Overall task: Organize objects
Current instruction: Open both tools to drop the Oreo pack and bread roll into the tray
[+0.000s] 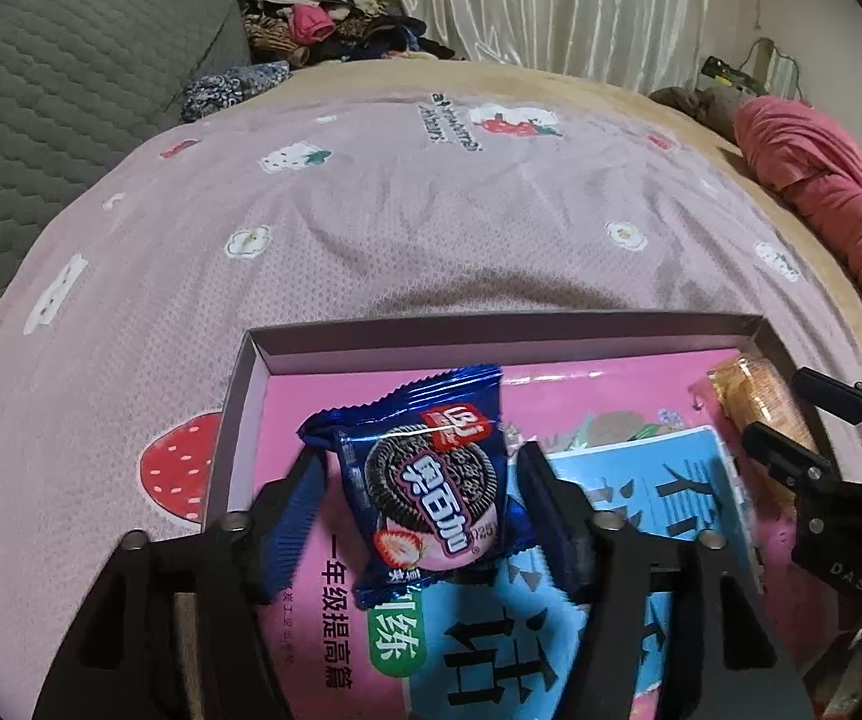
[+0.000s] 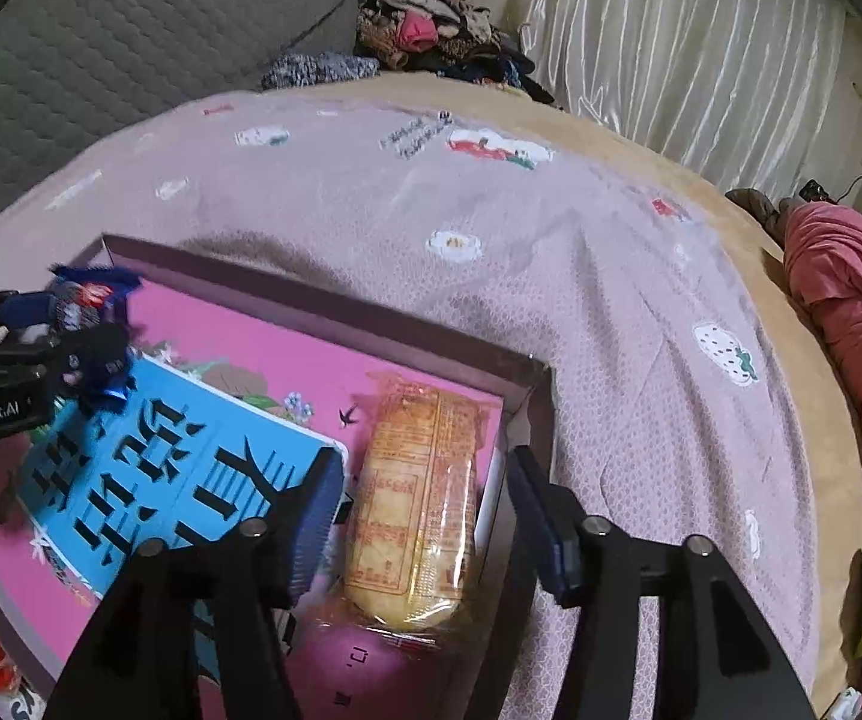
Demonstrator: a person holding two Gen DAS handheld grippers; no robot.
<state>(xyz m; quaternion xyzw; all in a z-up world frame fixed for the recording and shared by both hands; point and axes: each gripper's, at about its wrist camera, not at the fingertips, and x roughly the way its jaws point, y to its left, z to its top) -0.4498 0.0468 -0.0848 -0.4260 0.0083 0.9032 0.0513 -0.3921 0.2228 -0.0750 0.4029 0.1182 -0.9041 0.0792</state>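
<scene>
The blue foil cookie packet point(image 1: 431, 480) with a strawberry picture lies in the shallow grey cardboard box point(image 1: 491, 330), between the released left gripper point(image 1: 422, 510) jaws. The right gripper point(image 2: 425, 510) stands released around the clear-wrapped orange biscuit roll point(image 2: 416, 510).

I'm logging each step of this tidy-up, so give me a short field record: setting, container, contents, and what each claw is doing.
setting: bed with pink strawberry-print sheet
container: shallow open box
contents: pink book, blue book, clear-wrapped biscuit pack
left claw: open, blue cookie packet between its fingers, pads apart from it
right claw: open, straddling the biscuit pack at the box's right wall
</scene>
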